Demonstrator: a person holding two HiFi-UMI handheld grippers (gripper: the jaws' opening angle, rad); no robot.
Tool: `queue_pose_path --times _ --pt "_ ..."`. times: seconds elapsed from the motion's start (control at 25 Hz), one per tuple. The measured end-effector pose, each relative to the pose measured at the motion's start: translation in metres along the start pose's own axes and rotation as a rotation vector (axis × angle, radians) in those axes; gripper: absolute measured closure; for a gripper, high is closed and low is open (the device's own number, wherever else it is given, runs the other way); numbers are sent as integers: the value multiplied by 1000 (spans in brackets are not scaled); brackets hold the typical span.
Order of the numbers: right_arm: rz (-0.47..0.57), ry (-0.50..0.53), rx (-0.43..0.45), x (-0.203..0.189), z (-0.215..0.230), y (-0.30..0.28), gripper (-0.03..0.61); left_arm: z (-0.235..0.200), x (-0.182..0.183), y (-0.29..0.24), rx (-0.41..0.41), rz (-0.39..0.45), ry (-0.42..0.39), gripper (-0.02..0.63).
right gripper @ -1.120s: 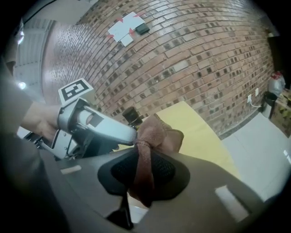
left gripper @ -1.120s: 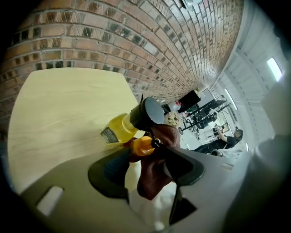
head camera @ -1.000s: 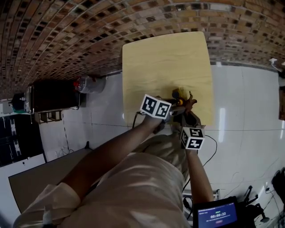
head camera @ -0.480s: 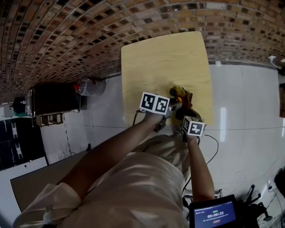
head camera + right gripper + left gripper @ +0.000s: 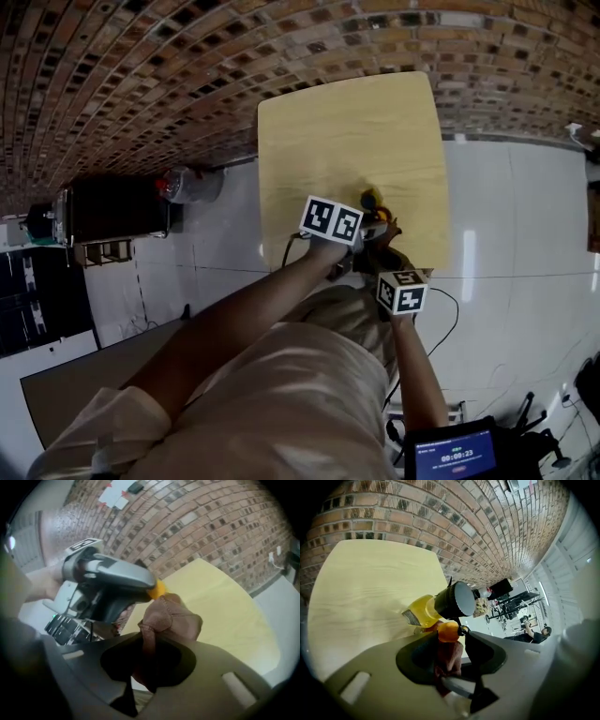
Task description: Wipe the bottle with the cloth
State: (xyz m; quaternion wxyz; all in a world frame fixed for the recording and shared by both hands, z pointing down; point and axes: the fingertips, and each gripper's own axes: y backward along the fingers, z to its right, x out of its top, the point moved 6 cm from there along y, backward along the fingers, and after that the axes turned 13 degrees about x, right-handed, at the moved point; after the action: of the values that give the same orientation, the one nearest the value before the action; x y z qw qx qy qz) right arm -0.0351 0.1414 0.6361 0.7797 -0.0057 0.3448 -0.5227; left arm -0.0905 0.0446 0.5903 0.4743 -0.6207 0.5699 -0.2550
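Observation:
A yellow bottle with a black cap lies tilted near the front of the pale wooden table. My left gripper reaches it from the left. Its jaws have just been closing, and in the left gripper view they pinch the bottle at an orange part. The brown cloth is bunched and clamped in my right gripper, which is shut on it. The cloth sits right against the left gripper's tip, just below the bottle. In the left gripper view the cloth also shows under the jaws.
A brick wall runs behind the table. On the tiled floor at the left stand a dark cabinet and a red-capped plastic jug. A lit screen and cables lie at the bottom right. A person sits far off.
My right gripper pushed forward toward the bottle with the cloth, then drew back toward me. The left gripper has hardly moved.

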Motion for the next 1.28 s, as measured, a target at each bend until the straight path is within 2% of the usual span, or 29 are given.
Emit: queue_pose_path --times 0.08,0.16,0.24,0.4,0.48,0.6,0.68,0.8,0.92,1.0,1.08,1.2,1.28 --pt "-23 110 30 2 -18 -9 514 0 -1 0 5 -13 -1 420" --pt "-25 190 16 8 -19 -17 515 3 -1 0 9 -27 1 422" --pt "-10 202 -11 14 -6 -22 514 5 0 -1 9 -41 2 422" --pt "-7 151 -24 16 16 -27 515 6 0 -1 12 -54 7 423" --pt "-22 97 -25 14 26 -28 515 5 1 -2 10 -58 20 460" --pt "-61 17 -38 7 41 -31 515 3 -1 -4 -20 -66 69 457" --pt "-91 -45 -36 -1 48 -34 515 5 -2 -2 -22 -69 59 457" --pt "-81 -221 -16 -11 63 -41 515 4 -1 -3 -20 -70 57 457" --pt "-7 -430 28 -16 73 -40 515 5 -2 -4 -24 -72 70 459" --pt "21 -499 34 -18 75 -36 515 6 -1 -5 -28 -73 78 459" --pt "11 -447 32 -17 65 -32 515 6 1 -5 -27 -74 81 459" --pt "4 -234 74 -12 29 -32 515 3 3 -7 -25 -77 87 457" --pt "40 -88 98 -8 5 -32 515 2 2 -7 -25 -84 101 457"
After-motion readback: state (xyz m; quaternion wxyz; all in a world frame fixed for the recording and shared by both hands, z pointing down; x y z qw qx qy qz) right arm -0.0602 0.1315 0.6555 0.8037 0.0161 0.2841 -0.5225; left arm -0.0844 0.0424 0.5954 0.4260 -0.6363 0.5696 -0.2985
